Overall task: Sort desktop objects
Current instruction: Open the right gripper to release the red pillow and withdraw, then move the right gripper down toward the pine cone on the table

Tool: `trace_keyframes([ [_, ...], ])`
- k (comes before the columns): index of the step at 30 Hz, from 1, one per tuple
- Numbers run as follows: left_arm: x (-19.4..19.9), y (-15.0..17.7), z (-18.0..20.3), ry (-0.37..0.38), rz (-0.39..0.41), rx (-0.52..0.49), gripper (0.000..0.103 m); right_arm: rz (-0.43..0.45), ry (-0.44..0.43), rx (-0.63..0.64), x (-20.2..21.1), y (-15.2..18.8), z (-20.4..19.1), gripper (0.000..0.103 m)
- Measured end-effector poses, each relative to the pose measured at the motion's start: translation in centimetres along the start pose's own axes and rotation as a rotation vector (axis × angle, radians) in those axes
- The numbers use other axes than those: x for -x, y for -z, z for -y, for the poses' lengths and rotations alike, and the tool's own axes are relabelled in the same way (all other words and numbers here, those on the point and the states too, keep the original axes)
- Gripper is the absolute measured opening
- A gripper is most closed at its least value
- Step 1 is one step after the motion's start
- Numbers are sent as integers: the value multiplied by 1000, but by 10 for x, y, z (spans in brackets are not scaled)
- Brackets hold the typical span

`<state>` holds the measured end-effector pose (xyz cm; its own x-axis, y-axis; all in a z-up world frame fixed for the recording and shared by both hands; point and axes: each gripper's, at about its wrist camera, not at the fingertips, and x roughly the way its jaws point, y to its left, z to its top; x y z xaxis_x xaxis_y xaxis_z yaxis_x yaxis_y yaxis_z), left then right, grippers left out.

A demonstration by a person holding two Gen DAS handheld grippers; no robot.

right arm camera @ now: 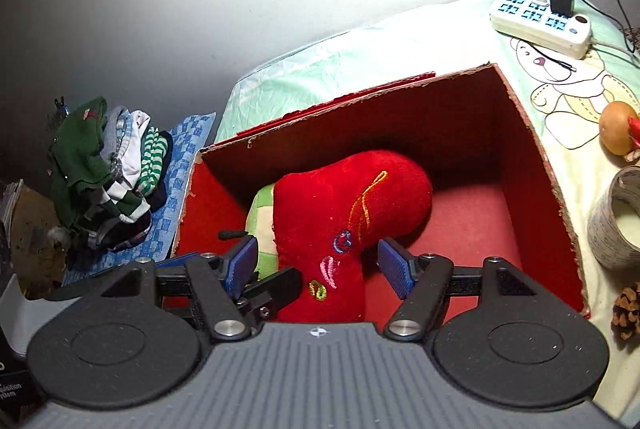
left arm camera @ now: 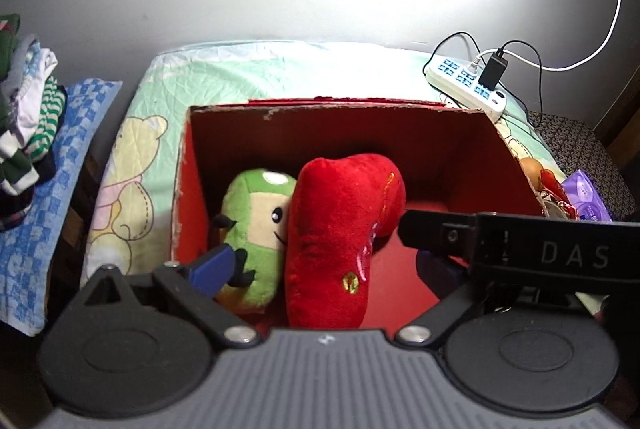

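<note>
A red cardboard box stands on the table. Inside it lie a red plush stocking and a green plush toy beside it on the left. My left gripper is open over the box, its blue pads on either side of both toys; part of the right gripper crosses in front of its right finger. My right gripper is open, its pads on either side of the stocking's lower end without pressing it.
A white power strip with a black charger lies behind the box. Right of the box are an orange fruit, a tape roll, a pine cone and a purple packet. Folded clothes are piled at left.
</note>
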<state>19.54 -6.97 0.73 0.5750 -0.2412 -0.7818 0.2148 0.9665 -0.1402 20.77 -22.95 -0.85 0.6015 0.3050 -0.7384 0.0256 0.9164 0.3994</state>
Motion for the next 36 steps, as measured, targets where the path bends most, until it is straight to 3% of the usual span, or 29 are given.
trace_keyframes([
  [4,13,10,2,-65,17,-27,98,28,64,29,10,11,-5,70],
  [12,33,27,8,-162,61,-75,101,59,107,67,26,31,-18,72],
  [20,47,44,0,-195,73,-74,102,96,117,102,42,52,-32,73],
  [24,56,60,-1,-234,102,-120,102,127,122,132,50,67,-37,81],
  [31,57,94,-17,-213,69,-114,102,97,147,139,49,93,-31,81],
  [36,54,121,-32,-153,21,-96,102,60,183,93,48,116,-16,81],
])
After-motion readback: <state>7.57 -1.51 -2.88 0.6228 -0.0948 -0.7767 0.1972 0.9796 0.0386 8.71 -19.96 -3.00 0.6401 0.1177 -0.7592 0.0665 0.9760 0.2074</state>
